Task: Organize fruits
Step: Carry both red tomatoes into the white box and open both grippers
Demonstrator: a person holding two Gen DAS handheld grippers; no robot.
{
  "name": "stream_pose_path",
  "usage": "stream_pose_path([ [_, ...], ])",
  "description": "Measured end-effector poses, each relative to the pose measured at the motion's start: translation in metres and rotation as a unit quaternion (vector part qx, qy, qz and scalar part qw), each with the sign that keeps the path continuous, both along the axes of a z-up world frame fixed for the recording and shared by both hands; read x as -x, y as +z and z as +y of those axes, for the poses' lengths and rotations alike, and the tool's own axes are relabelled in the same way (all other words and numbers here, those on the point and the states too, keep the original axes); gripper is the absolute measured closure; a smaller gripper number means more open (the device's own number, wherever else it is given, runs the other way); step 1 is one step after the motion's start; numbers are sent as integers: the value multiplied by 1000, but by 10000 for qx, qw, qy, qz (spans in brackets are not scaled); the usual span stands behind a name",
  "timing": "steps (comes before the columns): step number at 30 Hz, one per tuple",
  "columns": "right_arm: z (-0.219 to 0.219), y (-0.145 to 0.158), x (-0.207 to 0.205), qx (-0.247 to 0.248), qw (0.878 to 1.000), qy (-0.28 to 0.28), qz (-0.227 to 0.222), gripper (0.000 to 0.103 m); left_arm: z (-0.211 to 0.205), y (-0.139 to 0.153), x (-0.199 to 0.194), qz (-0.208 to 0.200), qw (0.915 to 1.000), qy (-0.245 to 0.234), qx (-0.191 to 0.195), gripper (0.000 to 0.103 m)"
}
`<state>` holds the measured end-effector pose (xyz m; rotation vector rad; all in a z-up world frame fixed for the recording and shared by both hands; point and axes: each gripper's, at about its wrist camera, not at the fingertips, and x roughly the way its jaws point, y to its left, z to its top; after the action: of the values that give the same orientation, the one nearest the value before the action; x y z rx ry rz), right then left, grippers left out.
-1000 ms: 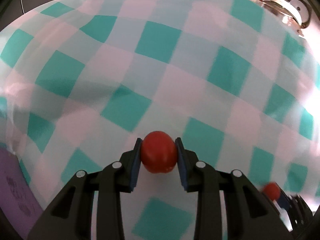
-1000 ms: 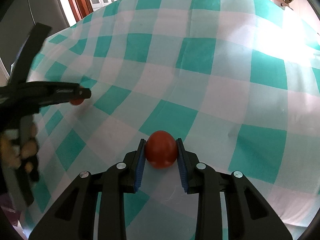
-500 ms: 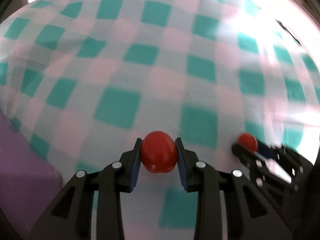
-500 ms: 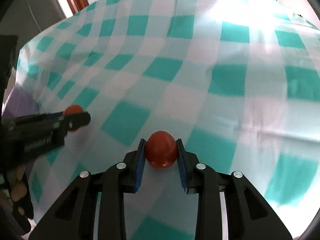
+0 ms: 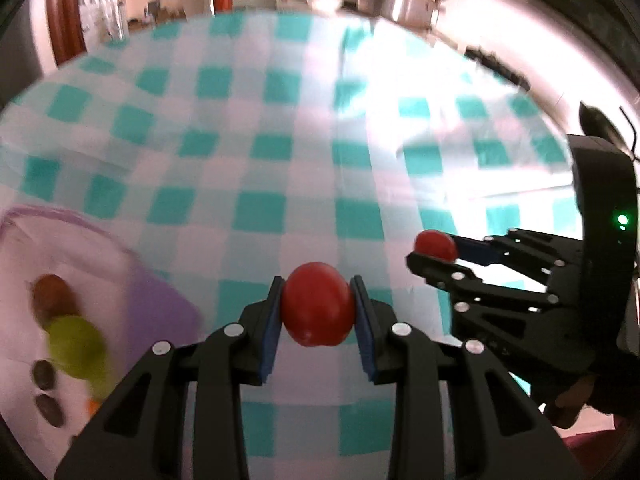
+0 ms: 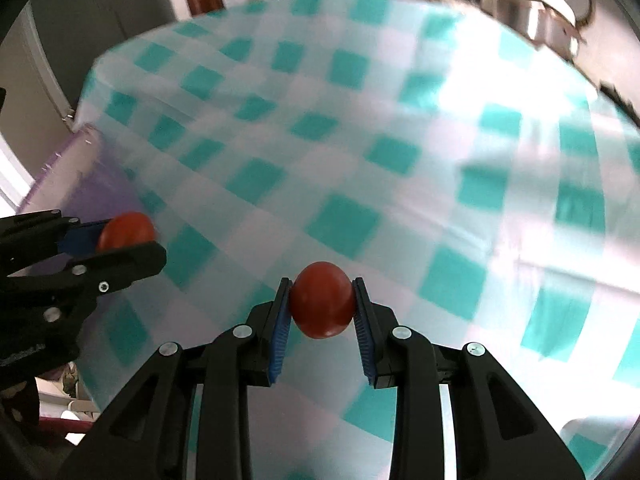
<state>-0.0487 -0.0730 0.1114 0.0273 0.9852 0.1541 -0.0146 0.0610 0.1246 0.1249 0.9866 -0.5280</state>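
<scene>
Carrying two red tomatoes above the checked tablecloth (image 5: 260,148): left gripper (image 5: 317,307) clamping one tomato (image 5: 317,303), right gripper (image 6: 322,309) clamping the other tomato (image 6: 322,305). Probably next: lowering both over the purple-rimmed tray (image 5: 160,304), then releasing gently.

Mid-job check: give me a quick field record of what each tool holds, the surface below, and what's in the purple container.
left tool: shut on a red tomato, clear of the cloth
right tool: shut on a second red tomato, also lifted
surface: teal and white checked tablecloth
purple container: lower left in the left wrist view, holds a green fruit, a brownish fruit and small dark pieces, all blurred
background: metal pots beyond the table
</scene>
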Motion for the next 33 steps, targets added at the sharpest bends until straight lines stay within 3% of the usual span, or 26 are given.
stream_pose_path([
  [7,91,56,-13,-206,9963,647,-533,72,82,51,23,-734,9965,374,-108,70],
  [15,190,78,-16,-367,9882,1369,-582,72,185,55,41,-718,9882,1302,-356,70],
  [19,235,77,-22,-377,9842,1699,-329,72,244,42,39,-242,9786,1964,-571,70],
  [25,307,51,-26,93,9667,2529,386,72,313,1,26,890,9525,2759,-937,70],
  [30,352,21,-31,592,9428,3131,974,72,323,-23,18,1430,9443,2691,-1244,70],
  [33,367,3,-40,776,9342,3232,1294,72,317,-36,11,1628,9387,2499,-1729,69],
])
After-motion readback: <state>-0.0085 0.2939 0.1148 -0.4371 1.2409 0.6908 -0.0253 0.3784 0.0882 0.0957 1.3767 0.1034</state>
